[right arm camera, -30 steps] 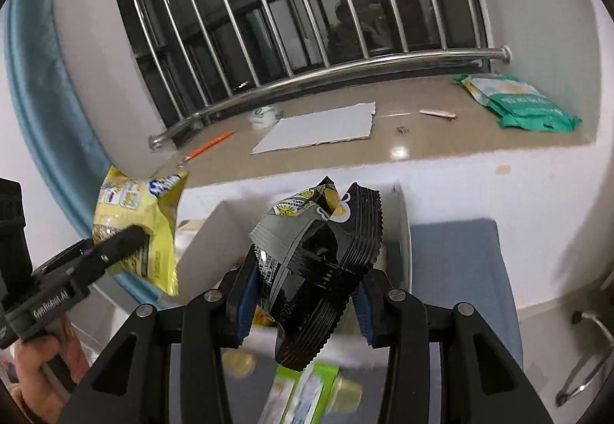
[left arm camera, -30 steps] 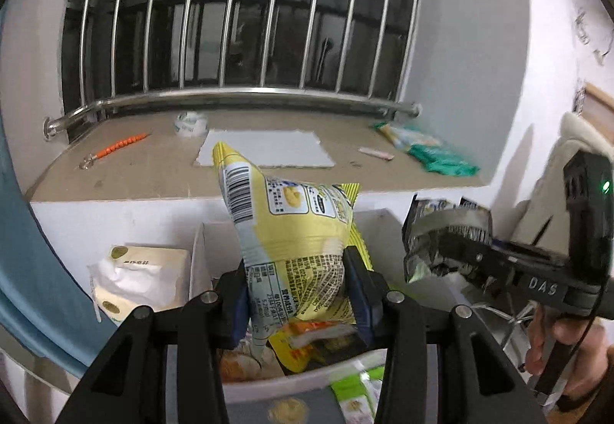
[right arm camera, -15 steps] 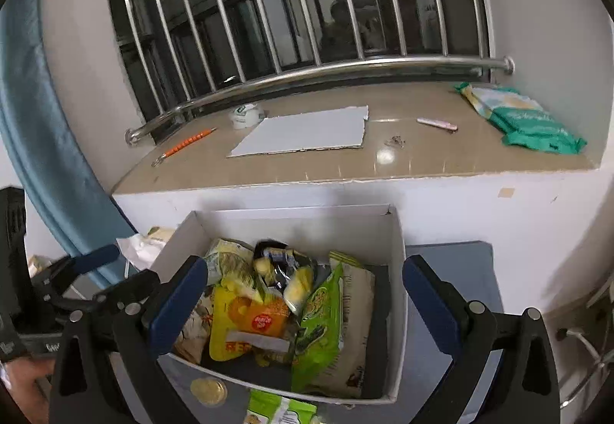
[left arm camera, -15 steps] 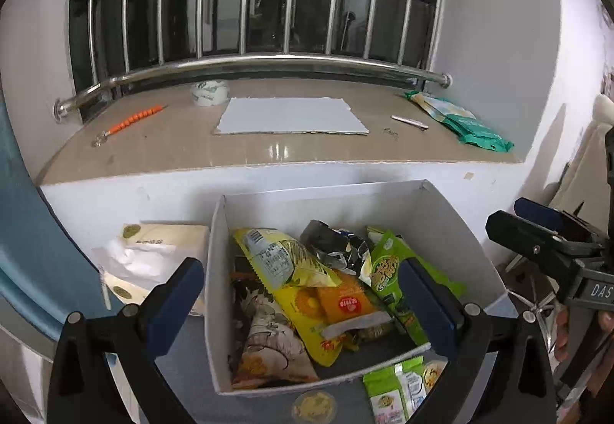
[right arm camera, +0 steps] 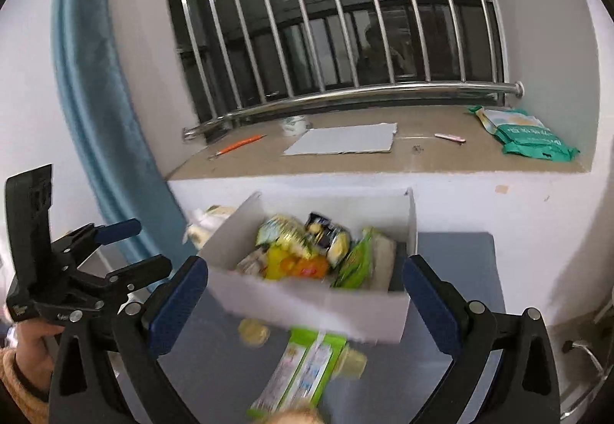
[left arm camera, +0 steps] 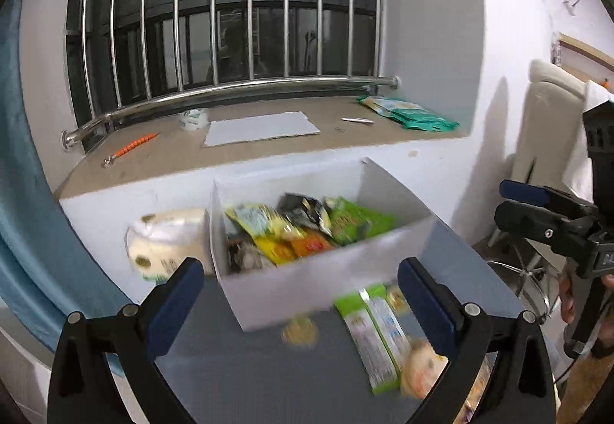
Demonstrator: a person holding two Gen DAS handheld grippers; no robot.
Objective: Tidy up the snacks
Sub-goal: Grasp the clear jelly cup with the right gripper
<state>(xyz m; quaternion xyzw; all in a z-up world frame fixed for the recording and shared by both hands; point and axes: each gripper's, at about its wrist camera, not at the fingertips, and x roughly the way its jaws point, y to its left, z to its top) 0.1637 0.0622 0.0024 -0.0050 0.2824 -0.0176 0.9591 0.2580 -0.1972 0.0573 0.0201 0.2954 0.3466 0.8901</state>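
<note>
Nearest, both the left gripper (left arm camera: 299, 305) and right gripper (right arm camera: 307, 303) gape wide and empty over loose snack packs (right arm camera: 303, 370) at six o'clock on the grey table (left arm camera: 238, 378), presumably awaiting pickup, while the white box (left arm camera: 326, 282) at twelve holds snacks.

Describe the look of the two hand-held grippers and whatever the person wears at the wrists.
Each hand-held gripper, left and right, is matte black plastic with angular, open-framed arms, silver screws at the pivots, and blue fingers. Seen from the side, each carries a boxy black block on top. A tan knitted cuff shows at the left wrist.
</note>
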